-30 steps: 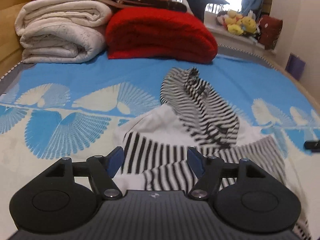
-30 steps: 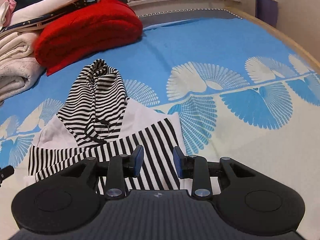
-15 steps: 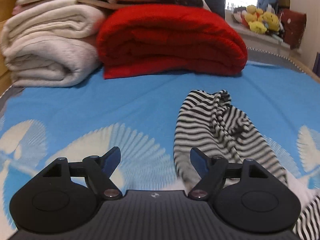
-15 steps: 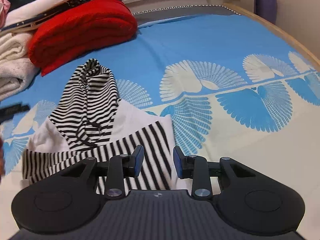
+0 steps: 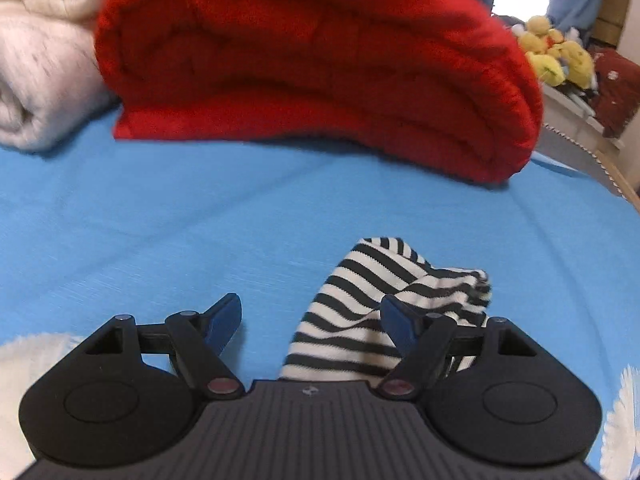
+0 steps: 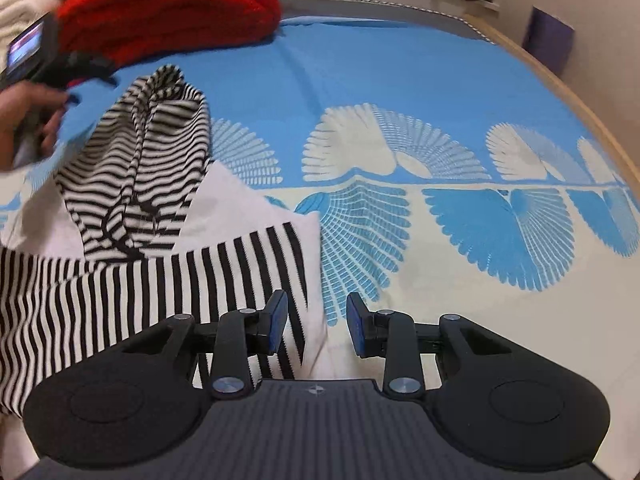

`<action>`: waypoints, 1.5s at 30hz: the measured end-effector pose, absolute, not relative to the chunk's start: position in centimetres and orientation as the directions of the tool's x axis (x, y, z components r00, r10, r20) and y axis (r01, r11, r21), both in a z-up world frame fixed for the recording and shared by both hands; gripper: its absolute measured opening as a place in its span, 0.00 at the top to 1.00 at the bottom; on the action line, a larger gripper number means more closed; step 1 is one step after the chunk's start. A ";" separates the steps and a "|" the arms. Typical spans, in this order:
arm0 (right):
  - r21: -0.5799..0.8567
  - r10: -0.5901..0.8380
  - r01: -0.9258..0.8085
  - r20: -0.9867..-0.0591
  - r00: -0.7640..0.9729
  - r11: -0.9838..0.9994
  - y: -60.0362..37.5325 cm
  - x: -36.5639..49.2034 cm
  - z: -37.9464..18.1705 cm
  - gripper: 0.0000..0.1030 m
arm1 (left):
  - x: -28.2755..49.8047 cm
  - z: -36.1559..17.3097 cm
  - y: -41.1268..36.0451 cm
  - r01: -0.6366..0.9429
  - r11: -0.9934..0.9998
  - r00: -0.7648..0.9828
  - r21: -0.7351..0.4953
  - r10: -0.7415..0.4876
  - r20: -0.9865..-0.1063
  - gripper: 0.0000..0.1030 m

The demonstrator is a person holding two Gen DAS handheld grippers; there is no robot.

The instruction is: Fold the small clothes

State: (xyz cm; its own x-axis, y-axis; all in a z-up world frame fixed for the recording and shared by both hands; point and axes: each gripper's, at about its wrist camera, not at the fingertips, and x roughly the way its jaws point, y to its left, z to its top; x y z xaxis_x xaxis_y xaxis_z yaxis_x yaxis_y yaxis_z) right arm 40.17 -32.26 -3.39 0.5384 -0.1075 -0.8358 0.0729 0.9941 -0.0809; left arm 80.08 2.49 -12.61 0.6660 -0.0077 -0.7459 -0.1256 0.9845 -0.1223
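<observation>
A small black-and-white striped hooded top lies on the blue patterned bed cover, sleeves folded across the body, hood stretched toward the far side. My left gripper is open, low over the hood tip, which lies between its fingers toward the right one. It also shows at the left of the right wrist view, held by a hand. My right gripper is open over the top's right edge.
A folded red blanket lies just beyond the hood, with cream blankets to its left. Yellow plush toys sit on a ledge at the far right. The bed's wooden edge runs along the right.
My left gripper has moved forward along the garment, from the sleeves to the hood tip, nearing the red blanket. My right gripper has stayed over the top's right edge and opened a little wider.
</observation>
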 end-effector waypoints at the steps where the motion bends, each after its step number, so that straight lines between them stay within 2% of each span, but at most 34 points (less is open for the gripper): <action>1: -0.082 -0.109 0.074 -0.840 0.531 0.994 -32.3 40.3 -3.6 0.67 | 80.7 -13.1 2.2 -0.136 0.984 0.662 -0.119 0.001 -0.749 0.21; 3: -0.081 -0.113 0.085 -0.846 0.521 0.993 -32.5 40.5 -3.9 0.67 | 81.7 -14.0 1.9 -0.138 0.984 0.650 -0.113 0.003 -0.760 0.23; 4: -0.080 -0.113 0.086 -0.846 0.521 0.993 -32.5 40.7 -3.9 0.67 | 82.1 -14.4 1.7 -0.130 0.986 0.642 -0.107 0.001 -0.767 0.27; 6: -0.075 -0.110 0.088 -0.844 0.525 0.993 -32.6 40.8 -3.8 0.67 | 82.6 -14.9 1.6 -0.102 0.990 0.620 -0.100 -0.015 -0.784 0.52; 7: -0.071 -0.107 0.089 -0.844 0.526 0.993 -32.7 40.8 -3.7 0.67 | 82.7 -15.0 1.5 -0.083 0.991 0.603 -0.101 -0.031 -0.797 0.79; 8: -0.069 -0.107 0.092 -0.843 0.527 0.993 -32.7 40.8 -3.7 0.67 | 82.3 -14.9 1.4 -0.068 0.992 0.596 -0.106 -0.045 -0.802 0.94; 14: -0.069 -0.107 0.089 -0.829 0.549 0.994 -33.4 40.8 -2.6 0.67 | 74.7 -9.7 -0.3 0.152 0.986 0.673 -0.071 -0.156 -0.723 0.95; 20: -0.009 -0.089 0.135 -0.800 0.594 0.991 -34.8 40.0 -0.4 0.67 | 56.2 -2.4 -1.5 0.501 0.864 0.671 0.043 -0.357 -0.650 0.96; 23: 0.044 -0.053 0.141 -0.787 0.615 0.989 -34.9 39.0 0.5 0.67 | 44.4 -0.8 -1.1 0.652 0.757 0.568 0.031 -0.461 -0.681 0.97; 26: 0.094 -0.024 0.150 -0.771 0.637 0.984 -34.9 37.9 1.4 0.67 | 34.6 -1.6 -0.3 0.732 0.681 0.422 -0.013 -0.469 -0.776 0.94; 29: 0.155 0.010 0.168 -0.762 0.647 0.974 -34.9 36.7 1.8 0.67 | 30.2 -2.1 2.0 0.630 0.770 0.419 -0.095 -0.441 -0.793 0.86; 31: 0.191 0.038 0.169 -0.762 0.646 0.967 -34.7 36.1 1.8 0.67 | 30.7 -2.8 4.7 0.417 0.880 0.458 -0.230 -0.422 -0.782 0.85; 34: 0.230 0.082 0.154 -0.769 0.635 0.961 -34.2 35.4 1.4 0.64 | 33.0 -4.6 7.3 0.106 0.902 0.517 -0.419 -0.410 -0.751 0.84; 37: 0.292 0.138 0.166 -0.788 0.600 0.942 -34.1 35.2 0.3 0.64 | 35.8 -7.9 8.3 -0.095 0.862 0.491 -0.498 -0.394 -0.777 0.84; 39: 0.319 0.167 0.183 -0.809 0.564 0.930 -34.0 35.2 -0.7 0.63 | 37.3 -9.6 8.3 -0.154 0.826 0.461 -0.543 -0.426 -0.779 0.82; 41: 0.323 0.177 0.197 -0.829 0.530 0.926 -33.7 35.5 -1.8 0.64 | 37.6 -11.3 7.8 -0.178 0.800 0.435 -0.573 -0.459 -0.775 0.67; 45: 0.310 0.181 0.202 -0.856 0.484 0.929 -32.4 36.5 -3.5 0.63 | 38.5 -13.0 6.6 -0.206 0.785 0.409 -0.584 -0.472 -0.781 0.64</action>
